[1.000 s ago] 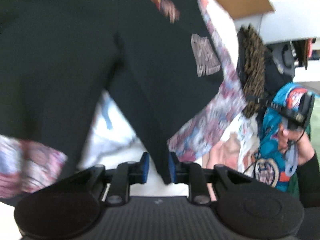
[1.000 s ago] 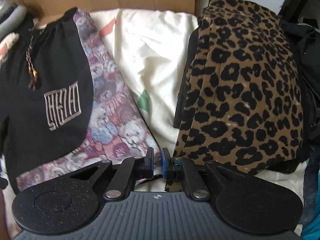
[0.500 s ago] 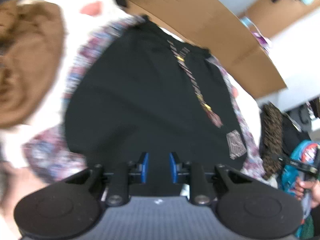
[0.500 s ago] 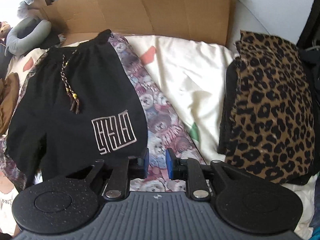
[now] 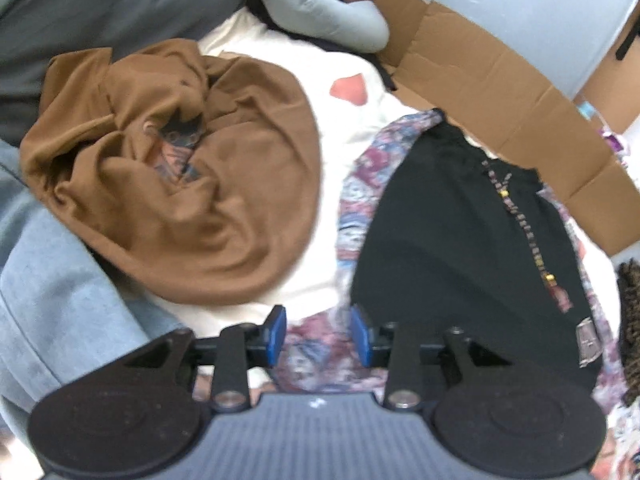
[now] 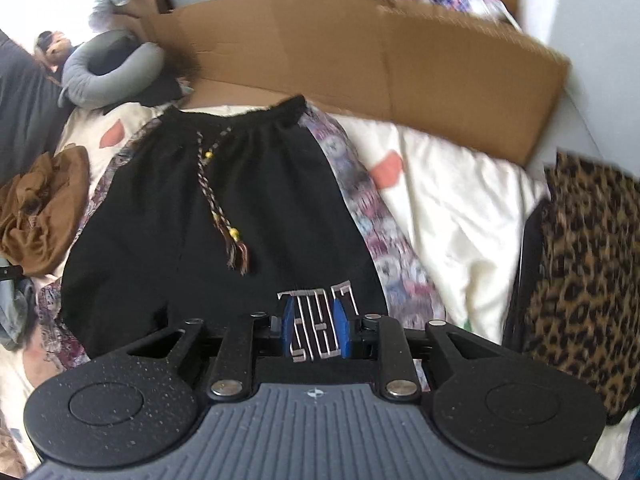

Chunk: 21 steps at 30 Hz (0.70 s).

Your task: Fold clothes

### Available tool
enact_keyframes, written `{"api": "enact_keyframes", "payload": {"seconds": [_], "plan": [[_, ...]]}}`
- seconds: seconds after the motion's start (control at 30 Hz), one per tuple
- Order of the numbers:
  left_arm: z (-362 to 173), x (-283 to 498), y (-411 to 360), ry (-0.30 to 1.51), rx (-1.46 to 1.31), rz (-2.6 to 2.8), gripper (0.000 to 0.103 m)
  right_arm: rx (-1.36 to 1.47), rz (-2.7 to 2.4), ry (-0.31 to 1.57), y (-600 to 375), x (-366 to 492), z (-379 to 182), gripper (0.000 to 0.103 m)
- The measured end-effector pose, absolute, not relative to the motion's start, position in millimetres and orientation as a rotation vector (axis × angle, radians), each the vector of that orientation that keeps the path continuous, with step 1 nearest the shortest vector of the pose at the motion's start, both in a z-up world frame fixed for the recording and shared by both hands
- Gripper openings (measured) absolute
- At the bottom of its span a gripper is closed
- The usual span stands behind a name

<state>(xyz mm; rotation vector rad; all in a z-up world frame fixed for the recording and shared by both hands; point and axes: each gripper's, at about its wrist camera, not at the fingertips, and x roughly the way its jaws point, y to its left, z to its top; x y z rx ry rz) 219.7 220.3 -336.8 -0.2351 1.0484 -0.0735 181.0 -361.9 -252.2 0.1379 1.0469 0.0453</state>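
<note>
Black shorts point(image 6: 220, 240) with a braided drawstring point(image 6: 224, 216) and a white logo point(image 6: 316, 320) lie spread flat on a bear-print cloth point(image 6: 380, 240). My right gripper point(image 6: 315, 328) hovers over the logo end, its jaws opening with nothing between them. In the left wrist view the black shorts point(image 5: 460, 248) lie to the right. My left gripper point(image 5: 319, 336) hangs above the bear-print cloth point(image 5: 360, 184) beside their left edge, its jaws also opening and holding nothing.
A crumpled brown garment point(image 5: 180, 184) lies left of the shorts on the white sheet point(image 5: 332, 128). A folded leopard-print garment point(image 6: 580, 272) sits at the right. Cardboard point(image 6: 400, 68) stands along the back, with a grey neck pillow point(image 6: 108, 68) at the back left.
The left gripper let go of the hanging black fabric and swung left, bringing the brown garment into view. The right gripper rose and drew back, its jaws parting. The shorts now lie flat.
</note>
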Motion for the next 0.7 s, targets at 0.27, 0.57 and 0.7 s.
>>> {"api": "enact_keyframes", "payload": {"seconds": [0.27, 0.57, 0.7], "plan": [[-380.9, 223.7, 233.3, 1.054, -0.314, -0.054, 0.04, 0.034, 0.072, 1.048, -335.8, 214.6, -230.6, 0.025], [-404.6, 217.7, 232.5, 1.047, -0.322, -0.049, 0.033, -0.135, 0.237, 1.078, -275.7, 229.3, -225.1, 0.032], [-399.0, 212.5, 231.5, 1.036, -0.302, -0.053, 0.005, -0.08, 0.251, 1.094, -256.0, 231.2, -236.3, 0.032]]}}
